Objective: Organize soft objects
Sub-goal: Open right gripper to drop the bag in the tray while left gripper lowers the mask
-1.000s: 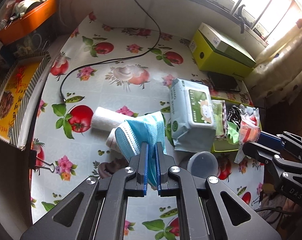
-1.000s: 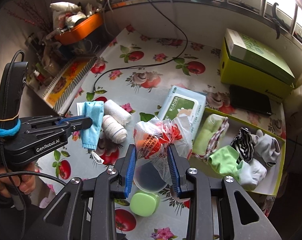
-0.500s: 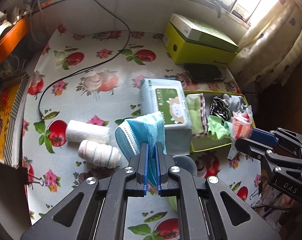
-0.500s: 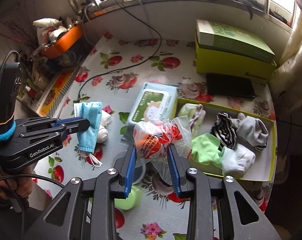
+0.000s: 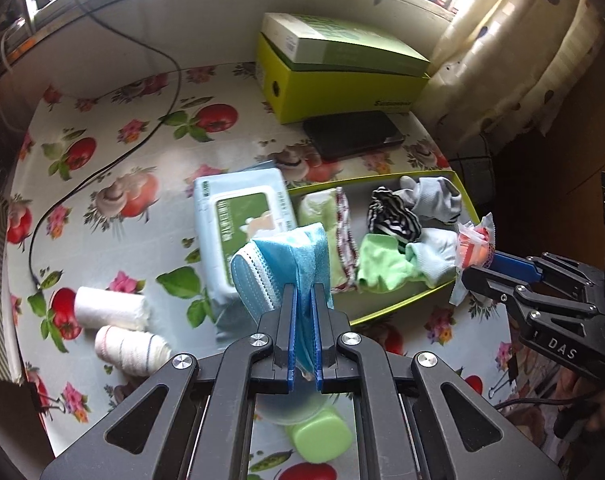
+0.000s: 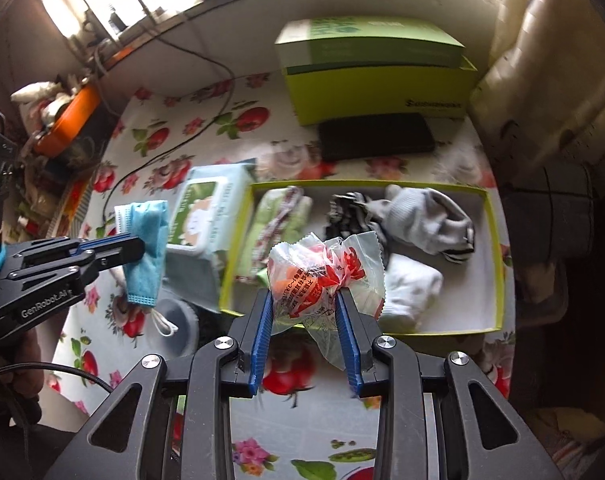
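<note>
Two risks stand out, one per claw.

Left wrist view: the left gripper (image 5: 302, 332) is clamped flat on a folded blue face mask (image 5: 286, 264), which stands up out of the pinch at the frame's centre. The mask hangs above the near edge of the wet-wipes pack (image 5: 242, 232), just left of the yellow-green tray (image 5: 468, 196) that already holds socks and cloths. Only a thin fold sits between the pads, so I judge the mask could slide out, or unfold and drape over the tray wall instead of landing inside. At lower centre a green-lidded container (image 5: 320, 438) lies under the claw and could be knocked if the hand drops early. The right gripper (image 5: 498, 264) shows at the right edge, near the tray's corner; both hands heading for one tray could collide.

Right wrist view: the right gripper (image 6: 304, 320) grips a crinkly plastic bag (image 6: 326, 268) with red print, its jaws part-way apart around the bundle, at centre frame over the tray's near wall (image 6: 498, 264). Slippery film and a loose tail below the pads suggest the bag could slip free, or catch on the wall and fall onto the tablecloth (image 6: 286, 432). The left gripper (image 6: 114, 246) with the mask's ear loop dangling sits mid-left; that loop might snag the grey cup (image 6: 178, 320) beneath.
</note>
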### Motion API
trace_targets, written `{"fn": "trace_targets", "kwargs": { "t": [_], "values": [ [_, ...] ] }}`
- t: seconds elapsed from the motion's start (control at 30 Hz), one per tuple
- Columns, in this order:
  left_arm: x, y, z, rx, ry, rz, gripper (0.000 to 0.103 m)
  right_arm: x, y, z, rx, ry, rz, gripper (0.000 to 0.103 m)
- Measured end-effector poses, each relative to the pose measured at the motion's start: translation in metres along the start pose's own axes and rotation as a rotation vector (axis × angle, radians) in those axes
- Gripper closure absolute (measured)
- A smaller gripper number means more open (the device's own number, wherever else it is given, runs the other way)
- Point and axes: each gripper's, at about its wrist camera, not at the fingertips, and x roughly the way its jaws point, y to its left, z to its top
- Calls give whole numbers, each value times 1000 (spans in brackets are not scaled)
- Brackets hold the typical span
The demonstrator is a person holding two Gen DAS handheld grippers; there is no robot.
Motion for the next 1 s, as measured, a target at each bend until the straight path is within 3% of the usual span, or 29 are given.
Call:
{"fn": "trace_targets", "kwargs": {
  "t": [0.37,0.77,1.0],
  "values": [
    [26,-29,25,60,33,-25,97,14,-85,-4,153,12,-102,73],
    [49,-59,44,108,56,-57,97,53,-118,0,168,75,-106,72],
    [65,-71,49,130,82,-73,97,54,-129,-1,200,63,-111,54]
  ]
}}
